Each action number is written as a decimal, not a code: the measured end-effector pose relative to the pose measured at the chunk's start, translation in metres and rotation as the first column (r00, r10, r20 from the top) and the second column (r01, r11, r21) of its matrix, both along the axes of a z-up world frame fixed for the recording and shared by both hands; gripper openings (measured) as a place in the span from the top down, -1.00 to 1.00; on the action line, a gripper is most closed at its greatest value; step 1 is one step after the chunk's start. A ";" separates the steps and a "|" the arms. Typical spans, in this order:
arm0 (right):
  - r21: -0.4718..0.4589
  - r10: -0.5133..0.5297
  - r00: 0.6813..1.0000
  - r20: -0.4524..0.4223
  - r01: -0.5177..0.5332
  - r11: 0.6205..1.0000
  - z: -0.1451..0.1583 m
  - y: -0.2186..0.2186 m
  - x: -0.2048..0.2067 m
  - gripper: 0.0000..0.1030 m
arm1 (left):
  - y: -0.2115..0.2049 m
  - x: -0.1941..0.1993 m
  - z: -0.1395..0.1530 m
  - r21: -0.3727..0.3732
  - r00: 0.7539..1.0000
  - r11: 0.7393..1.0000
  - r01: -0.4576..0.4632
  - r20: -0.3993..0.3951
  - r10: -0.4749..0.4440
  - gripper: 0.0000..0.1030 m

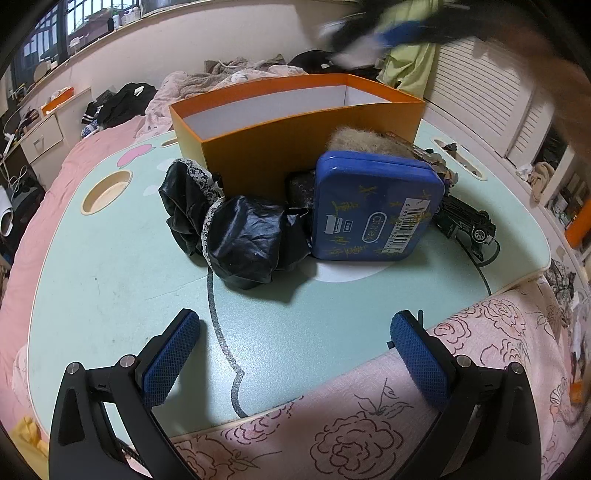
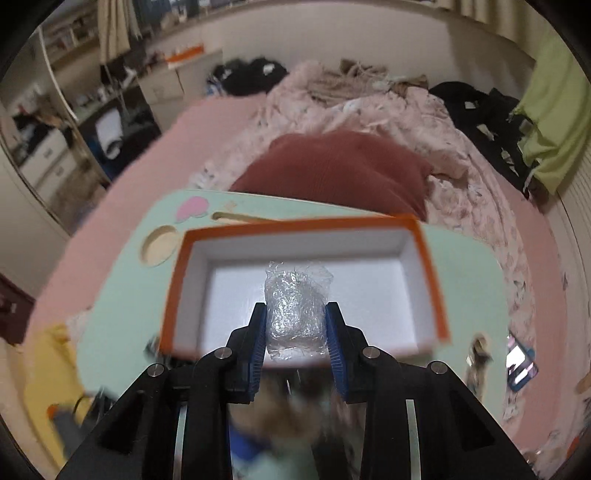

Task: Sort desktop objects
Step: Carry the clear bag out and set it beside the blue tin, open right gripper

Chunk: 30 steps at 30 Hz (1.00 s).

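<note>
An orange box (image 1: 310, 133) with a white inside stands on the mint lap table (image 1: 110, 280). Against its front lie a black scrunchie with lace trim (image 1: 236, 229), a blue tin (image 1: 373, 206), a furry brown thing (image 1: 365, 142) and a dark green toy car (image 1: 465, 221). My left gripper (image 1: 295, 354) hangs open above the table's near edge, holding nothing. In the right wrist view my right gripper (image 2: 297, 332) is shut on a crumpled clear plastic wad (image 2: 295, 310), held above the orange box (image 2: 428, 266). That gripper shows as a blur (image 1: 388, 26) at the top of the left wrist view.
The table rests on a bed with pink floral bedding (image 1: 369, 424). A round cup hole (image 1: 107, 192) sits at the table's left. A dark red cushion (image 2: 332, 170) lies behind the table. Clothes are piled at the bed's far end (image 2: 480, 110).
</note>
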State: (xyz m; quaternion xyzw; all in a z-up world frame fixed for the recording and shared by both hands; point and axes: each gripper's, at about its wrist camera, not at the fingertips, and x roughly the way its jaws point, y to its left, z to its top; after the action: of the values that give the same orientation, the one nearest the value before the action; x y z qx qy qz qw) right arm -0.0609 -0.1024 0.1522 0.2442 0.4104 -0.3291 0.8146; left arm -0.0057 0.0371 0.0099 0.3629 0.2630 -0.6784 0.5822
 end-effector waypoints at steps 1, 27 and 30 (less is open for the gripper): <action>0.006 0.003 1.000 0.008 -0.003 1.000 0.000 0.009 -0.015 0.42 | -0.001 0.000 0.001 0.000 1.000 1.000 0.000 0.000 0.000 -0.99; -0.119 -0.093 0.984 0.154 0.112 0.987 -0.018 0.041 -0.074 -0.37 | -0.002 -0.002 0.000 -0.001 1.000 1.000 0.010 0.000 -0.010 -1.00; -0.103 -0.078 0.987 0.139 0.093 0.990 -0.017 0.019 -0.056 -0.37 | -0.002 -0.002 0.000 -0.001 1.000 1.000 0.012 0.000 -0.012 -1.00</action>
State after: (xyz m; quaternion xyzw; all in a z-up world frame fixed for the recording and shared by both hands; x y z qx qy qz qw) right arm -0.1165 -0.0835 0.1355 0.2380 0.3250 -0.3685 0.8378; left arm -0.0078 0.0350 0.0102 0.3640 0.2605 -0.6820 0.5784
